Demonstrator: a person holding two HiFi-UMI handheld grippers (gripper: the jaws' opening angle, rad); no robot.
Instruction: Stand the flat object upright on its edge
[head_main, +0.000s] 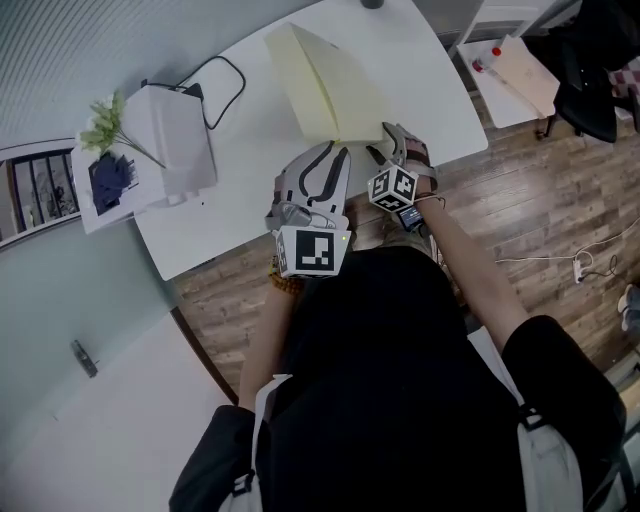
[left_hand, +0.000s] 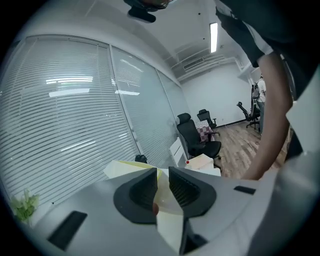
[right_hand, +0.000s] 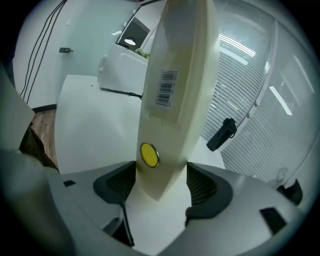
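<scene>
Raising step, I judge: left gripper (left_hand: 162, 175) and right gripper (right_hand: 161, 172) each pinch the pale yellow snap-button folder (head_main: 320, 85) between their 2 jaws; next, seat its edge squarely on the table (head_main: 425, 60).

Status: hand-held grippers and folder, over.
Left hand-held gripper and right hand-held gripper shut on cream folder. Folder over white table, tilt unclear. White box aside.
</scene>
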